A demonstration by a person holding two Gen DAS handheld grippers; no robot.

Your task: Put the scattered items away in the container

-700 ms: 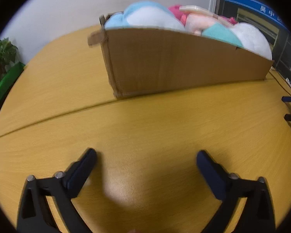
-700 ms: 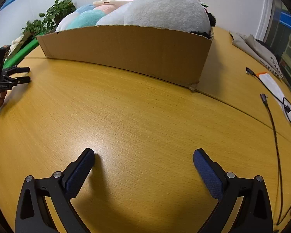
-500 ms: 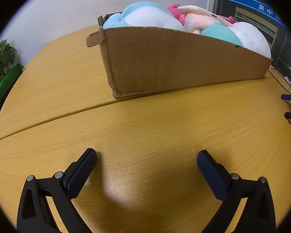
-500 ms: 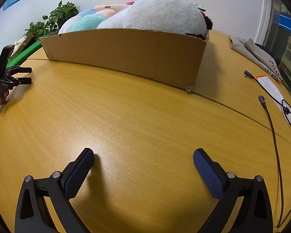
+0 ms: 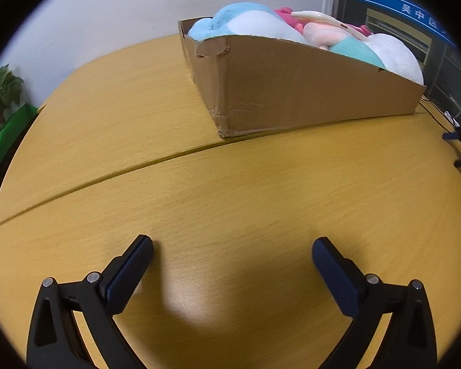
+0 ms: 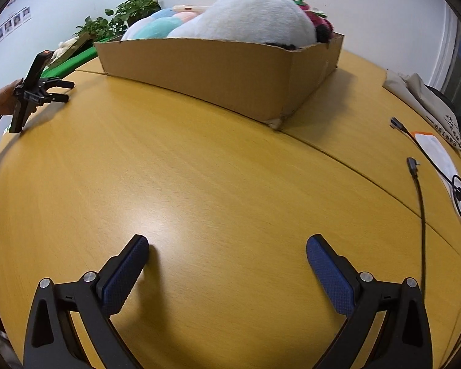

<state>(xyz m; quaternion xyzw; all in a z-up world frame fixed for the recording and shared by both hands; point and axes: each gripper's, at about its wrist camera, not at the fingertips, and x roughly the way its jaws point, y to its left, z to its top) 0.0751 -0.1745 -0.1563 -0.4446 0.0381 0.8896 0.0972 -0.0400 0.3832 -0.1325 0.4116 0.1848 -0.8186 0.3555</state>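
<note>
A brown cardboard box (image 5: 307, 92) stands on the yellow wooden table (image 5: 199, 184), heaped with plush toys: a light blue one (image 5: 236, 18), a pink one (image 5: 322, 32) and a big white one (image 6: 249, 18). The box also shows in the right wrist view (image 6: 206, 70). My left gripper (image 5: 232, 255) is open and empty, low over the bare table in front of the box's left corner. My right gripper (image 6: 227, 253) is open and empty, low over the table in front of the box's right corner. The left gripper also shows at the left edge of the right wrist view (image 6: 60, 90).
Black cables (image 6: 419, 190) and a white paper (image 6: 439, 156) lie on the table at the right. A beige cloth (image 6: 421, 92) lies at the back right. Green plants (image 6: 123, 15) stand behind the table at the left. A seam (image 5: 107, 178) crosses the tabletop.
Both views have turned: the box has shifted right in the left wrist view and shows its right end in the right wrist view. Both grippers stay open and empty.
</note>
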